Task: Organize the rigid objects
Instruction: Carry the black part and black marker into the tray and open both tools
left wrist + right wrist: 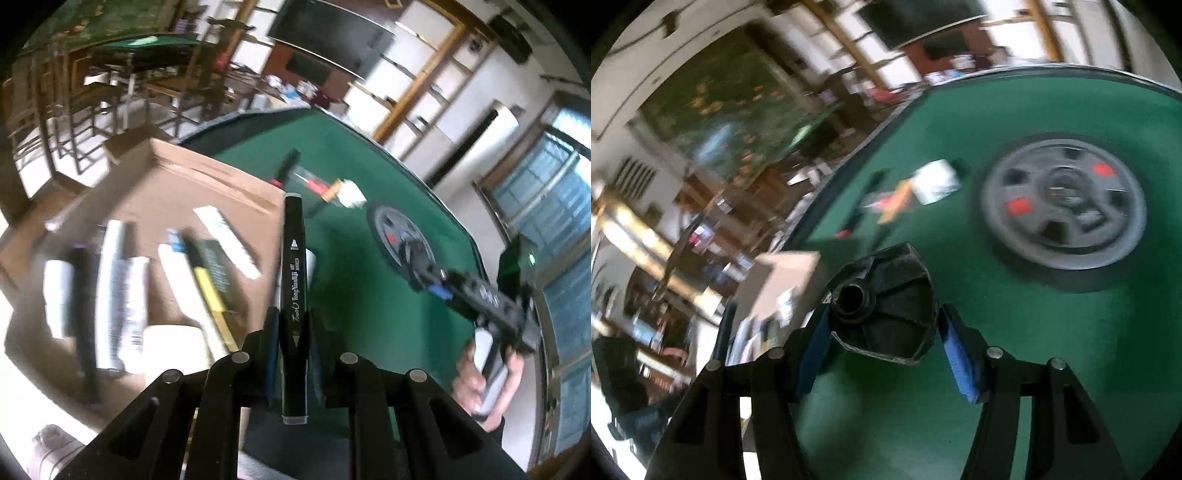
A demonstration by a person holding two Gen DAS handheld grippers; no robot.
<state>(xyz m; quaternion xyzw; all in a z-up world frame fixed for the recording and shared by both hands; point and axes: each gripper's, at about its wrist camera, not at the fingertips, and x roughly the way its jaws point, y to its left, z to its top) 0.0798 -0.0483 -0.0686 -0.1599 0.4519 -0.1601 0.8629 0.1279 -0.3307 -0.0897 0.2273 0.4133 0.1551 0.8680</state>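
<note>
- Marker point(294, 295), black with grey end caps and white lettering along its barrel, is clenched between the two fingers of the left gripper point(293, 325); it stands lengthwise along the fingers, above the edge where the cardboard box point(155, 177) meets the green counter point(369, 295).
- Inside the box lie several blurred pens and tubes: white ones, a black one, and a yellow-and-black one point(210, 280).
- Farther back on the counter sits a small cluster: a black pen point(286, 166), a red-and-orange item point(321, 188) and a white piece point(351, 194).
- A grey round disc point(1063, 203) with red marks rests on the counter, well apart from the box.
- In its own wrist view, the right gripper point(882, 328) grasps a black fan-shaped plastic part point(886, 295) with a round socket, blue pads point(956, 354) pressing on either side, held above the counter.
- From the left wrist view, the right gripper appears blurred at the right, with a hand point(484, 373) on its handle.
</note>
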